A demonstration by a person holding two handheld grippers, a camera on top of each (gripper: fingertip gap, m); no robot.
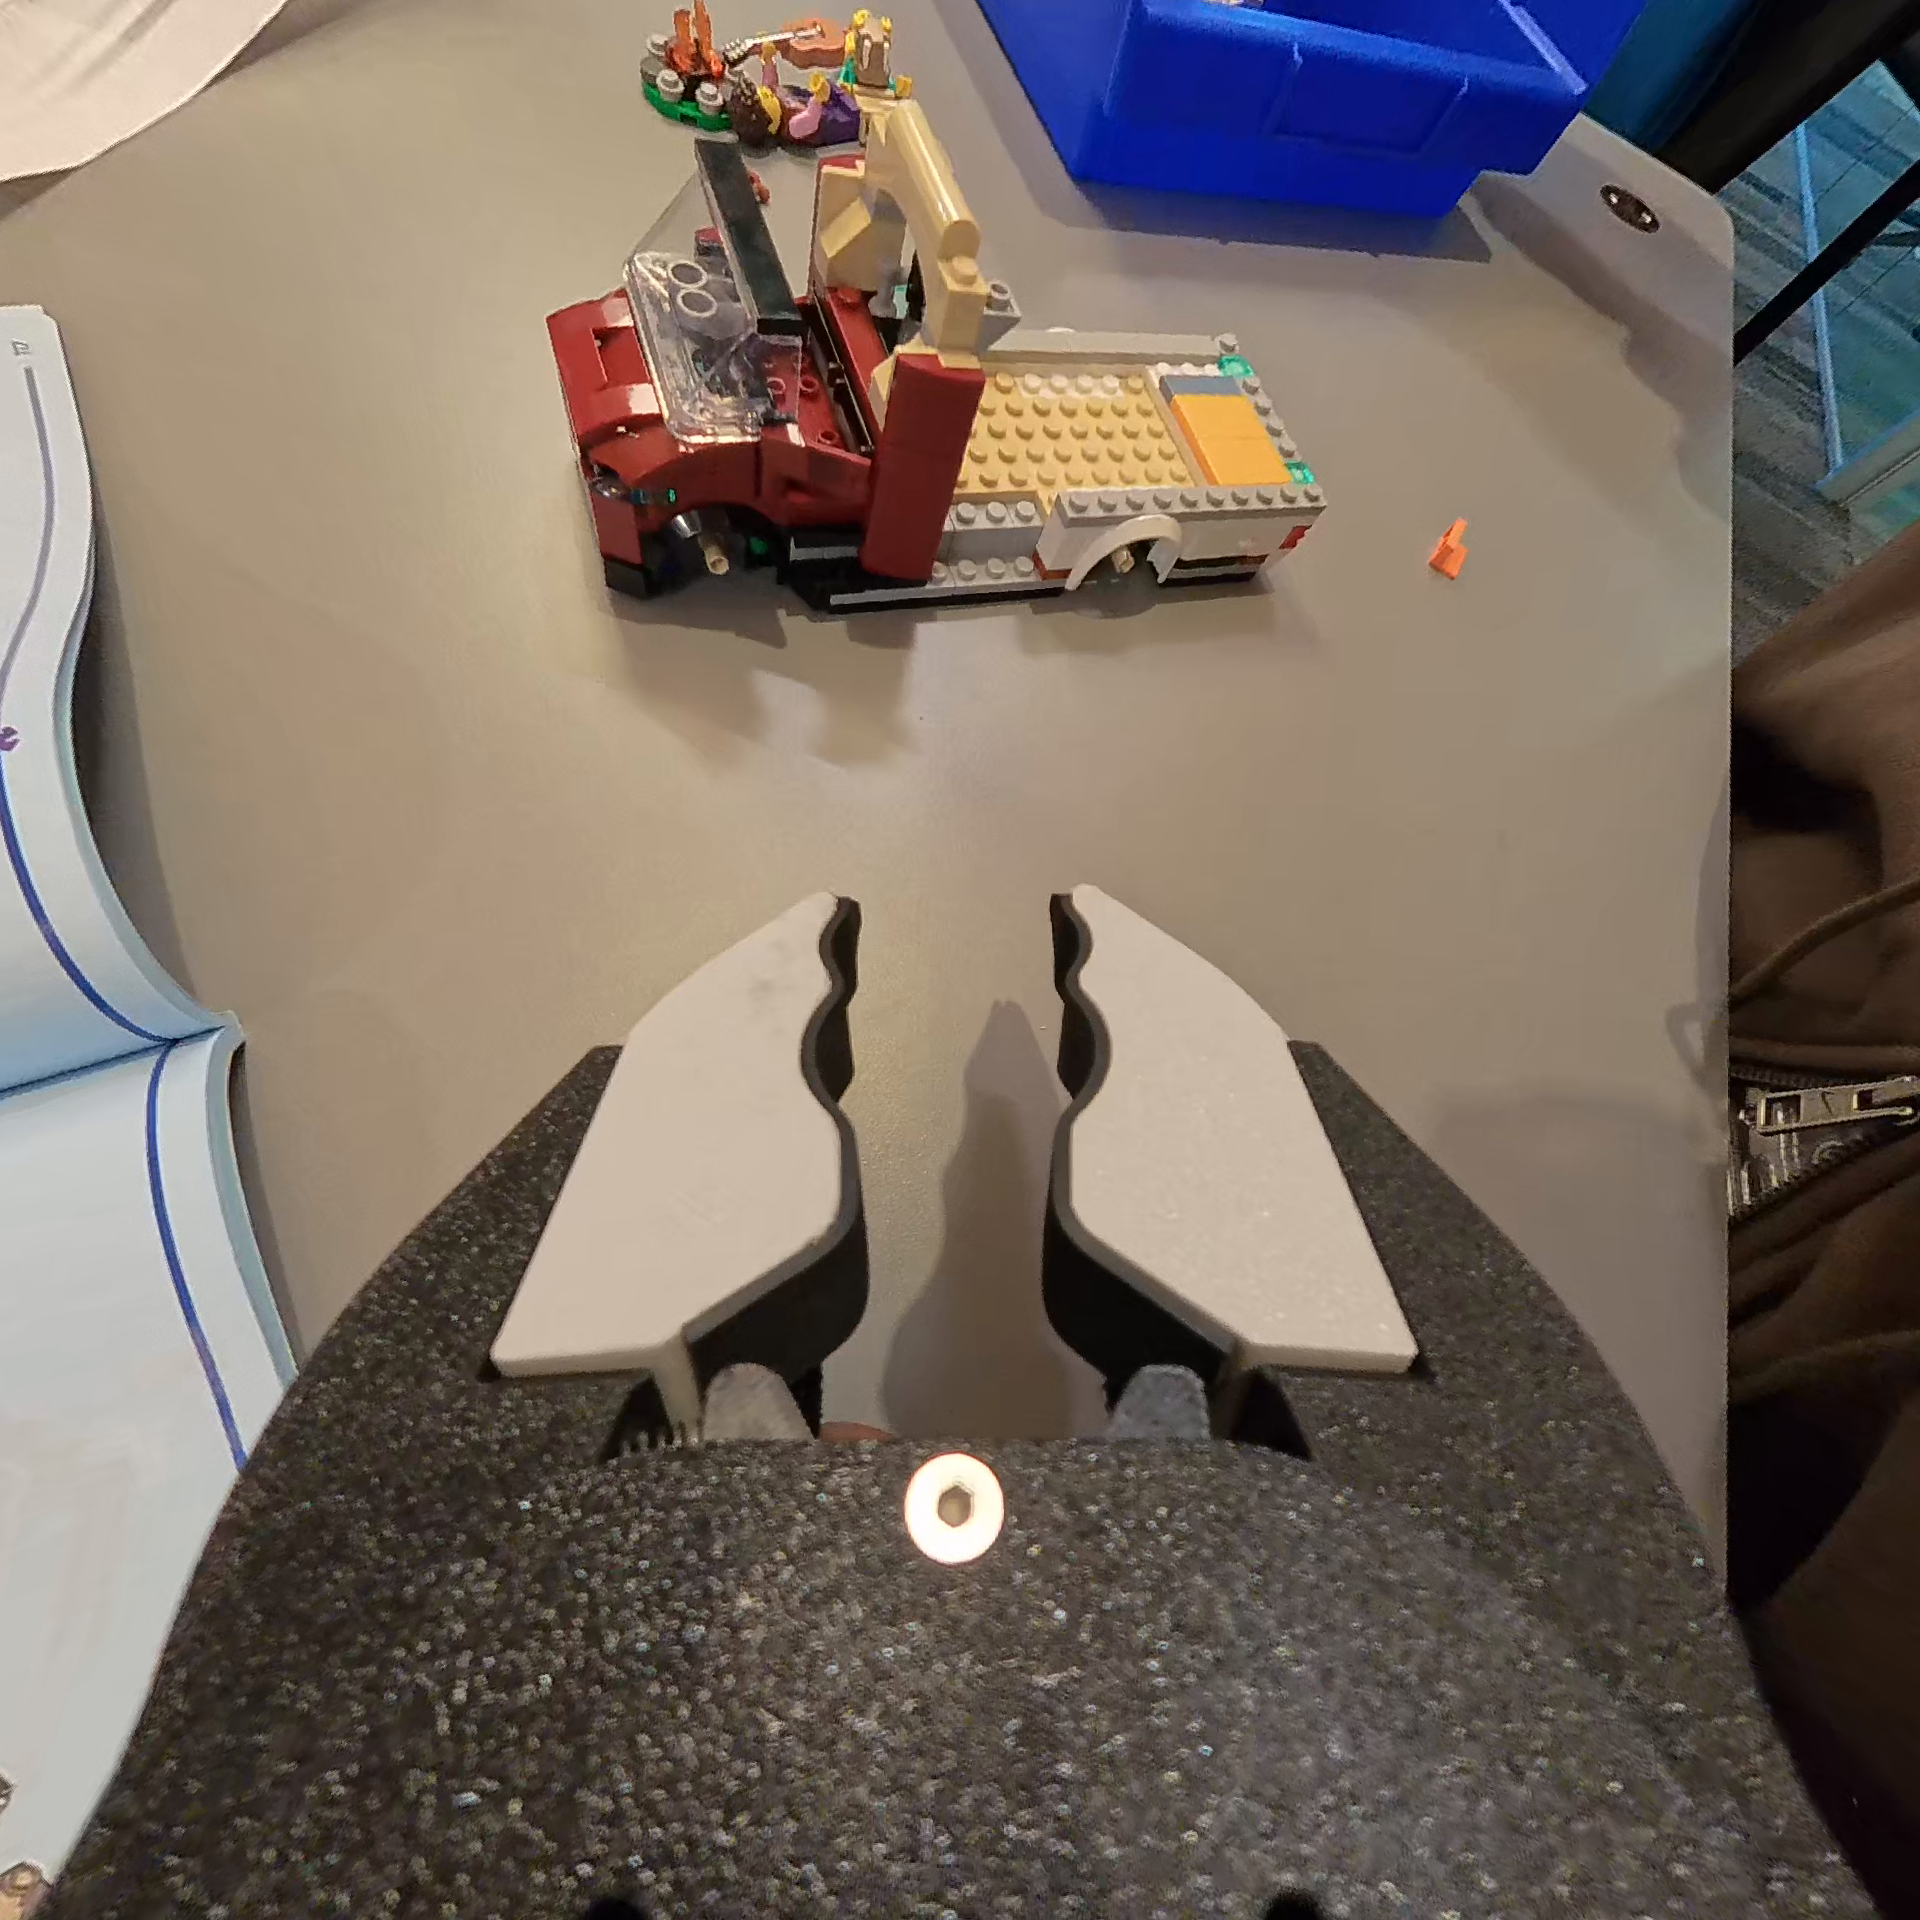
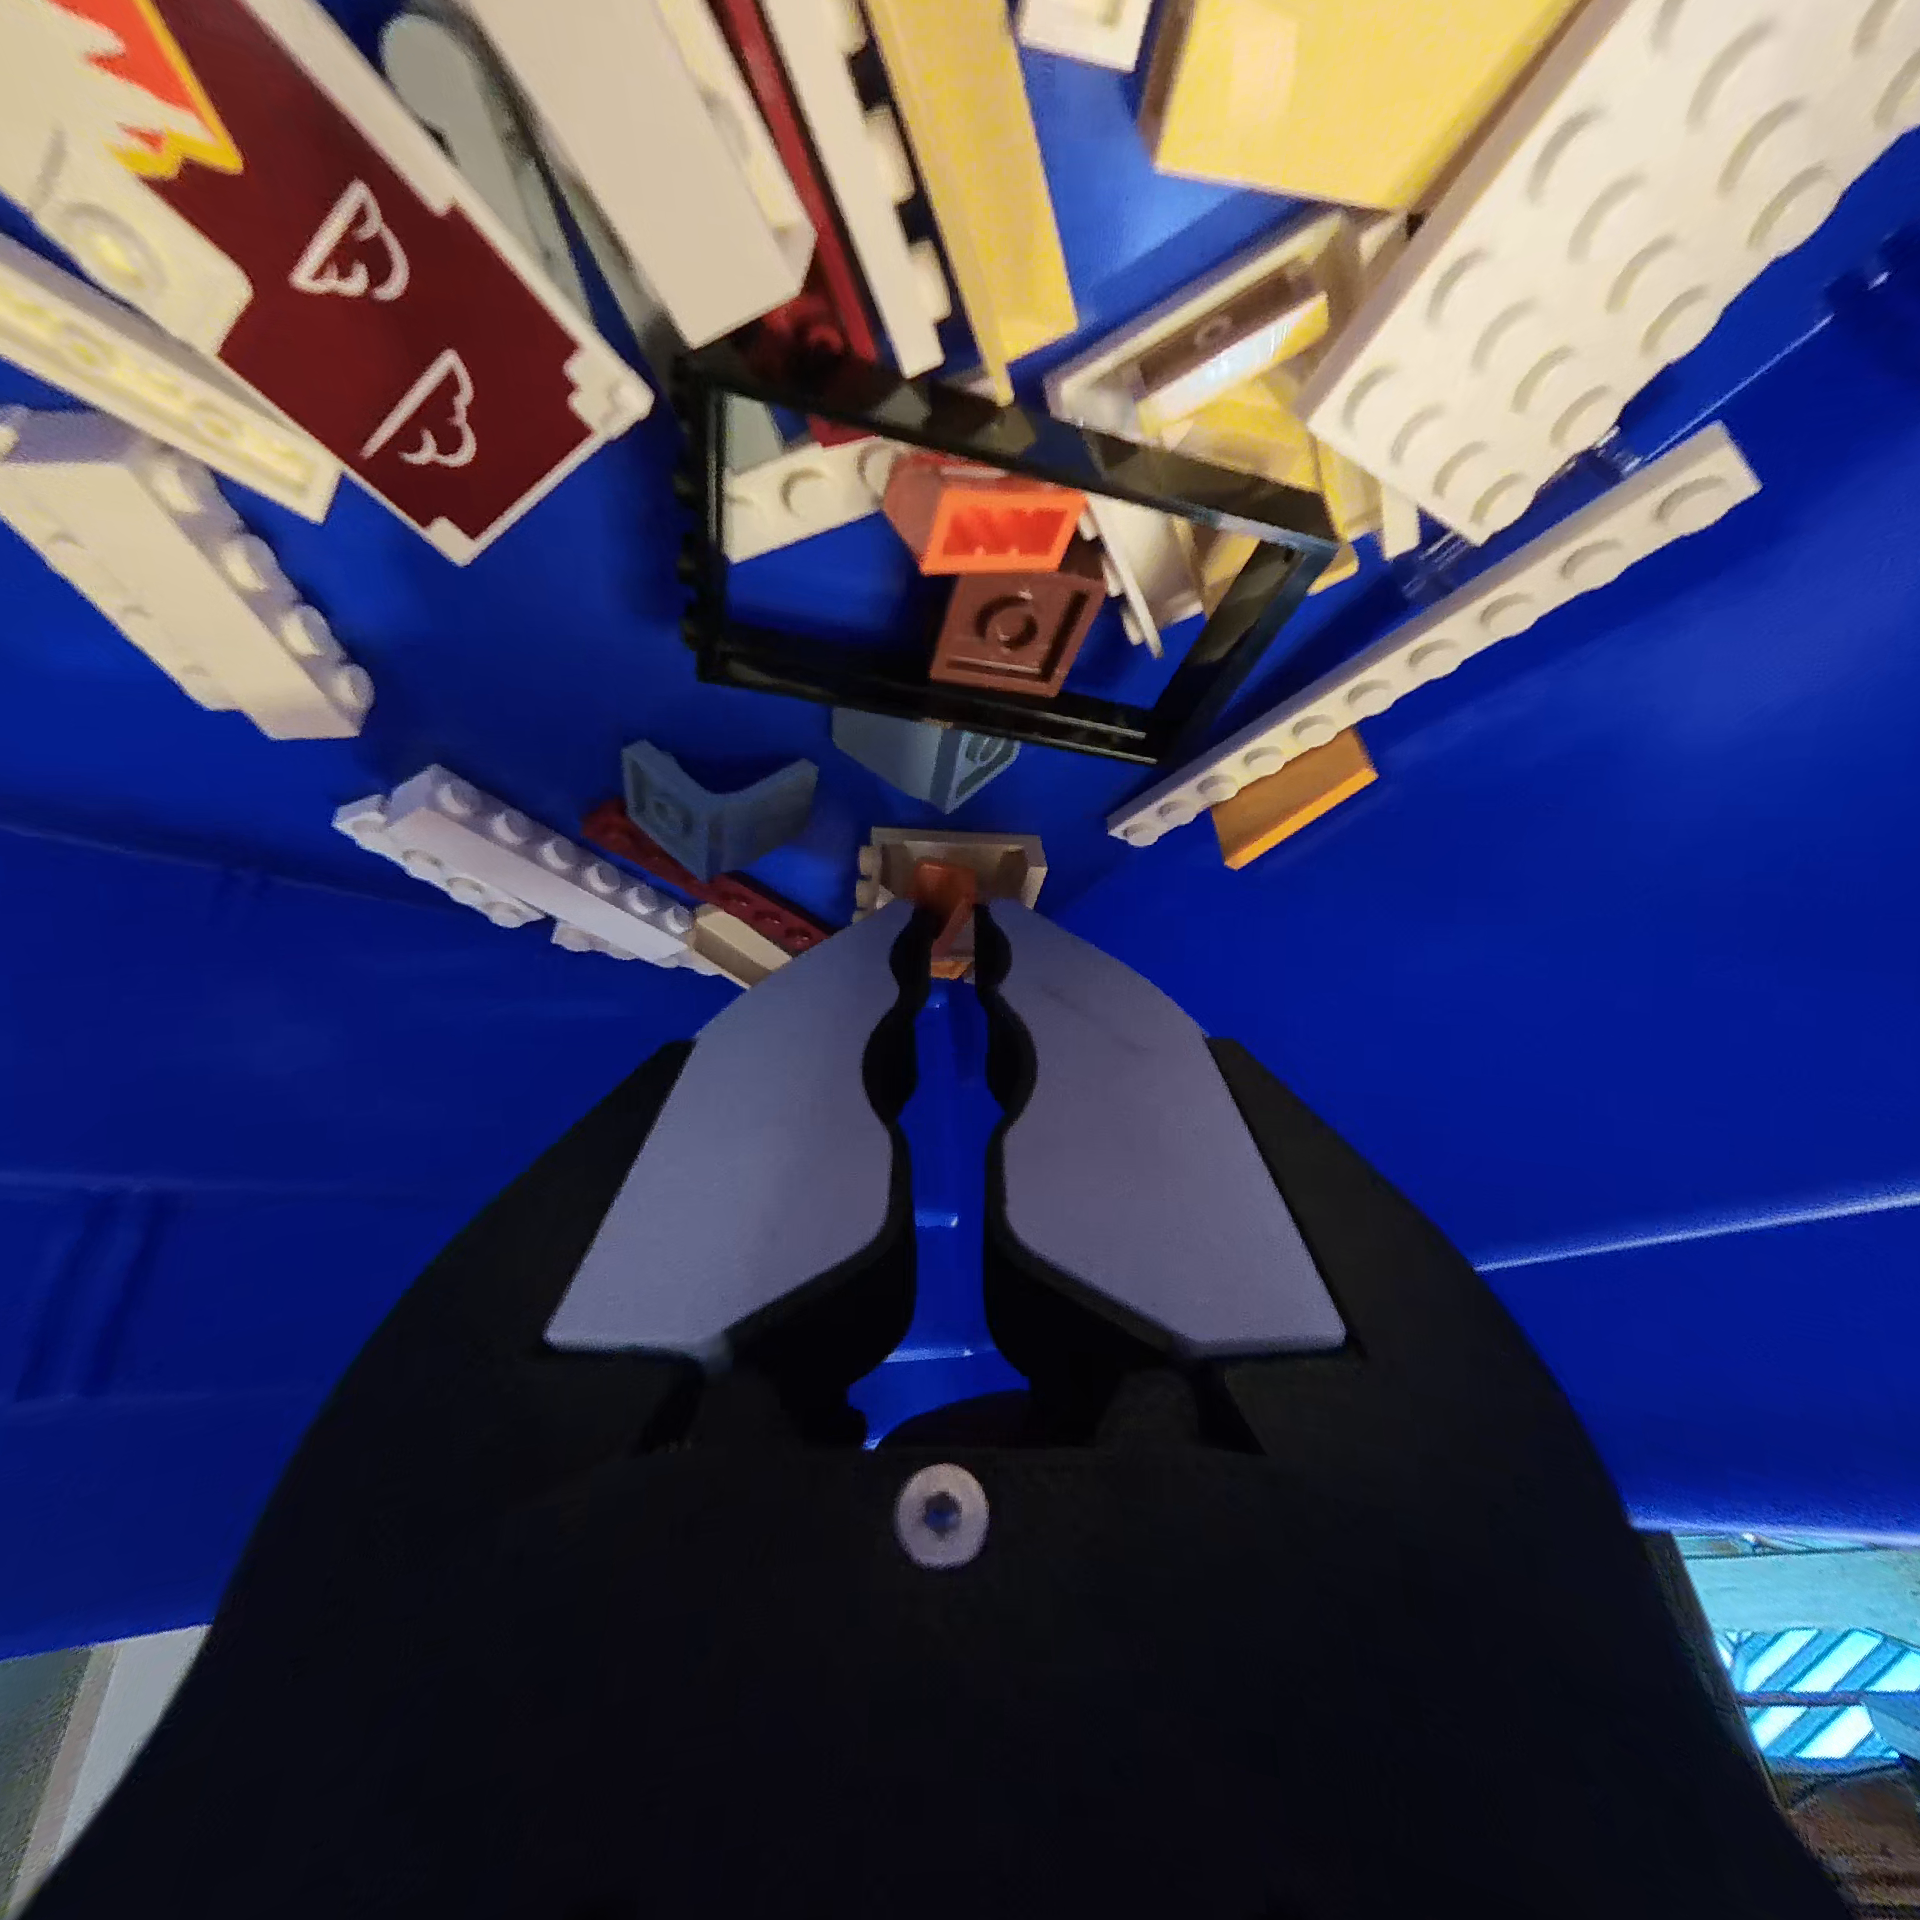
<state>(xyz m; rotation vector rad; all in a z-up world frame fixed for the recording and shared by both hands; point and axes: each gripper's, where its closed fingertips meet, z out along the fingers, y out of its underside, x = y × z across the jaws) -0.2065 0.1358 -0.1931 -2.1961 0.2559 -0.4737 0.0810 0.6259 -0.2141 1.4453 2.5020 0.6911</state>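
Right claw (image 2: 940, 920) is down inside the blue bin (image 2: 312, 1091), its two grey fingers (image 2: 800, 1122) drawn almost together on a small orange-brown piece (image 2: 935, 891); both tips look pressed to its sides, though the picture is a little blurred there. That piece sits at the near end of the bin floor, just in front of a tan brick (image 2: 961, 857). I'd judge a straight lift is best, since the tan brick touches or nearly touches it and could be dragged along.

Crowding the bin beyond are a black window frame (image 2: 997, 582), a brown stud piece (image 2: 1013, 634), a bright orange brick (image 2: 1003, 530), a grey bracket (image 2: 707, 810), long white plates (image 2: 520, 862) and a dark red printed panel (image 2: 384, 343).

Left claw (image 1: 954, 914) hangs over the bare grey counter (image 1: 416, 675), fingers apart with nothing between them. Ahead of it stands a half-built dark red and tan brick vehicle (image 1: 935, 436), a little figure group (image 1: 779, 83) behind it, a loose orange bit (image 1: 1447, 548) off to the right, and an open booklet (image 1: 104, 1143) at the left edge.
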